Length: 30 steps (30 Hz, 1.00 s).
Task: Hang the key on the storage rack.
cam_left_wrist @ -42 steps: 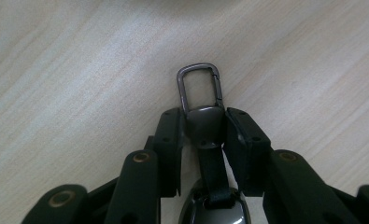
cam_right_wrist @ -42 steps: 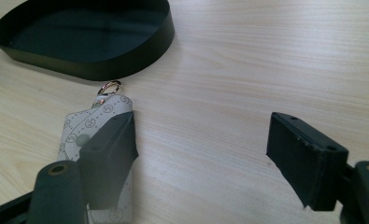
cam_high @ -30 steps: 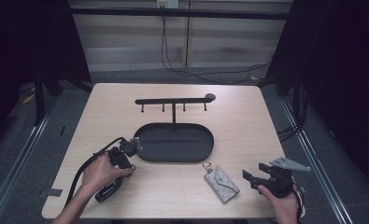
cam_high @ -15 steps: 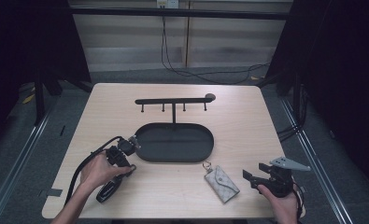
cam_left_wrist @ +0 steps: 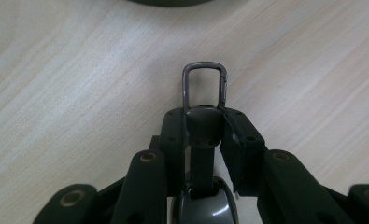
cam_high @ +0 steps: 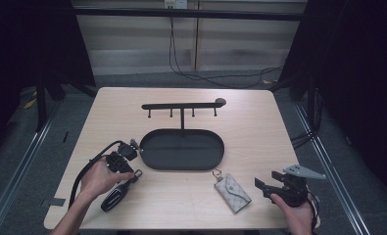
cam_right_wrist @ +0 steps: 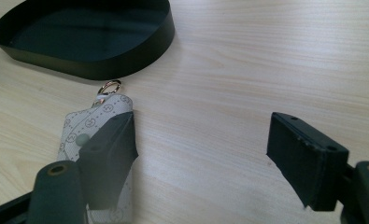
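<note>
A: What's on the bench (cam_high: 259, 127), biggest first?

B: A dark oval tray (cam_high: 154, 157) with a hook rack (cam_high: 181, 105) rising behind it. Then the patterned key pouch (cam_high: 232, 192), lying in front of the tray's right end.

A: And the grippers?

B: The left gripper (cam_left_wrist: 204, 135) has its fingers clenched on a black key fob's (cam_high: 116, 195) strap, below the metal clip (cam_left_wrist: 204, 86) (fob resting on the bench, left of the tray). The right gripper (cam_right_wrist: 203, 154) hangs released beside the pouch.

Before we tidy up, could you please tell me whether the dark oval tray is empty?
Empty: the dark oval tray shows bare floor in the high view; the patterned key pouch lies outside it.
</note>
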Available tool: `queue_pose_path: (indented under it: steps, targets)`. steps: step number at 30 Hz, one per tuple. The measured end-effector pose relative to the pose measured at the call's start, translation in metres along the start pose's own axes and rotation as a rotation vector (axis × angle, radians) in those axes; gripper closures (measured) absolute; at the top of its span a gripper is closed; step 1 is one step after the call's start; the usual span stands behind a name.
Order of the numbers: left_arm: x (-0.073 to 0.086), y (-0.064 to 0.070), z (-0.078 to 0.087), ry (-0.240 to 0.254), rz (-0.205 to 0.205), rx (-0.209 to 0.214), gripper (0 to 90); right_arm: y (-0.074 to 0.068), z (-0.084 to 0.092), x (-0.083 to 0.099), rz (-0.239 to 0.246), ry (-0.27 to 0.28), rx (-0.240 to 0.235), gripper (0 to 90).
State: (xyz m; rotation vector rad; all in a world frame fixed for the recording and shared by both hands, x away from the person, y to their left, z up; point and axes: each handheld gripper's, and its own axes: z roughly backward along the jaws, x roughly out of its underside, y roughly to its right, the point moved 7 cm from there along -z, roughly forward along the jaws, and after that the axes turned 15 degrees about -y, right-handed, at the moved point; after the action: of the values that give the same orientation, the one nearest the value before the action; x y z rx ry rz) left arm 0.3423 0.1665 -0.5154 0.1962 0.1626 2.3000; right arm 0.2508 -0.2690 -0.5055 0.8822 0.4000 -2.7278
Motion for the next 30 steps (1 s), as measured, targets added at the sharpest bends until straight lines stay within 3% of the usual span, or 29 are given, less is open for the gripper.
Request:
queue_pose_path:
  steps: [5, 10, 16, 24, 25, 28, 30]
  targets:
    - [0.001, 0.003, 0.005, 0.002, -0.01, 0.012, 70.9, -0.001, 0.0, 0.0, 0.003, 0.004, -0.002, 22.5]
    - [0.002, 0.001, 0.017, 0.017, 0.007, 0.006, 70.9, -0.001, 0.0, -0.001, 0.002, 0.006, -0.007, 17.8]
    - [0.005, 0.003, 0.029, 0.043, -0.032, -0.011, 71.0, -0.001, 0.001, -0.001, 0.001, 0.015, -0.008, 15.8]
    - [0.005, 0.003, 0.044, 0.068, -0.025, -0.016, 70.9, -0.001, 0.0, -0.001, -0.001, 0.013, -0.01, 15.7]
    - [0.004, 0.003, 0.047, 0.091, -0.007, -0.024, 70.9, -0.001, 0.0, -0.001, 0.0, 0.014, -0.012, 15.6]
    - [0.006, 0.003, 0.056, 0.102, 0.0, -0.023, 70.9, -0.001, 0.0, -0.001, 0.006, 0.014, -0.013, 15.2]
    - [0.007, 0.002, 0.061, 0.092, -0.006, -0.041, 70.9, -0.001, 0.0, -0.001, 0.006, 0.013, -0.014, 15.1]
